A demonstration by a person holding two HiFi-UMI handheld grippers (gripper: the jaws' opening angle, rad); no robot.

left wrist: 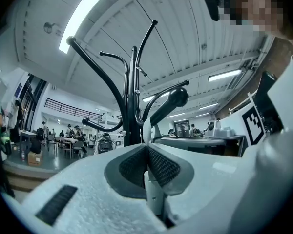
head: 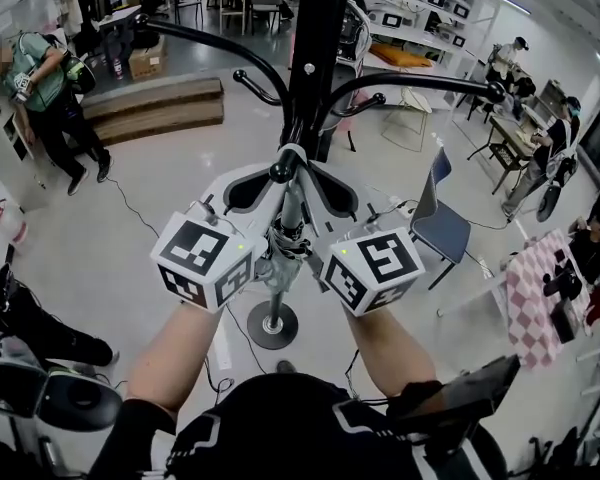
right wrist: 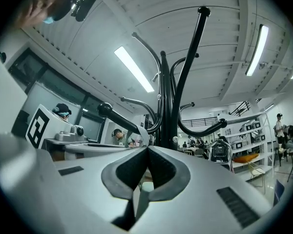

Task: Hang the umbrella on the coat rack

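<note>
**Operator:** Position of the task item?

**Technician:** The folded grey umbrella [head: 288, 233] hangs upright in front of the pole of the black metal coat rack [head: 310, 68], between the two grippers and above the rack's round black base [head: 272, 325]. Its white strap loop [head: 292, 153] lies round a black ball-tipped hook arm [head: 280, 172].

**Operator:** Left gripper [left wrist: 146, 147] condition?

**Technician:** Jaws pressed together. The white strap loop rises from between the pads toward the hook's ball end.

**Operator:** Right gripper [right wrist: 147, 150]?

**Technician:** Same condition: pads closed together, pinching the strap loop at their tips. Both grippers point at the rack pole, one on each side of the hook.
</note>
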